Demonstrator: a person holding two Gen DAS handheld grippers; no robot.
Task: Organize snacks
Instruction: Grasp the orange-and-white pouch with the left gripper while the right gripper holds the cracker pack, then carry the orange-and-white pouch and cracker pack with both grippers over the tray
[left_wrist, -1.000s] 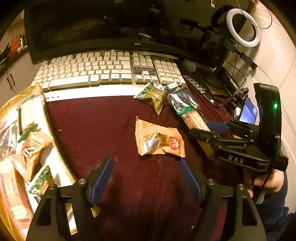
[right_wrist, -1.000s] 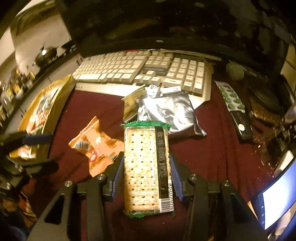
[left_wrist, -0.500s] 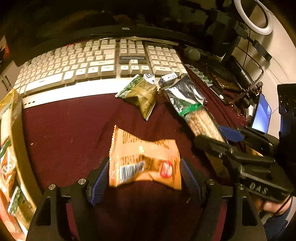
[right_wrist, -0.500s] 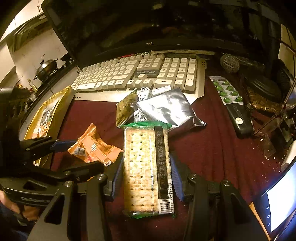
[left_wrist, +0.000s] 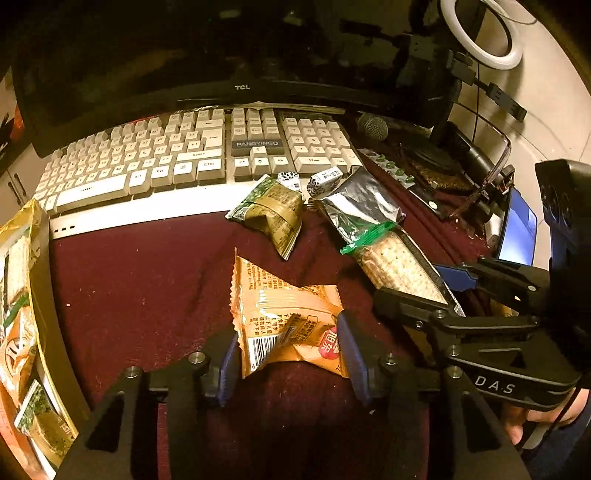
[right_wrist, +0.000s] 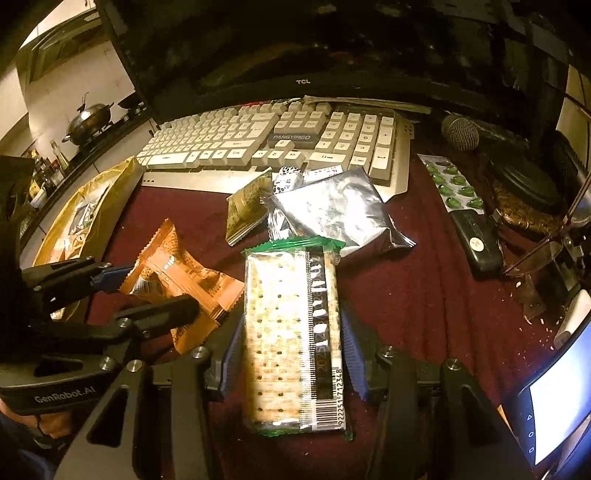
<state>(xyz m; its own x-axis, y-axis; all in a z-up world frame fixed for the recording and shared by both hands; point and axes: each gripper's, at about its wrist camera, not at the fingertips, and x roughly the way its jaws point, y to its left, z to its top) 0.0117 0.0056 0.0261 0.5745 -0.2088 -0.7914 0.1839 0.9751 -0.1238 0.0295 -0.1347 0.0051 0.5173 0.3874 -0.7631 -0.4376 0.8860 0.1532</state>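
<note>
At lower centre of left wrist view, orange snack packet was pinched between closing pads of left gripper. Cracker pack was clamped lengthwise by right gripper, lower centre.

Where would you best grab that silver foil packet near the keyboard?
Probably across its narrow width, near the middle. The silver foil packet lies flat, its near end tucked under the cracker pack and a green-gold packet touching its left edge. A hand-held gripper coming from above, fingers over the two long sides, likely avoids both.
</note>
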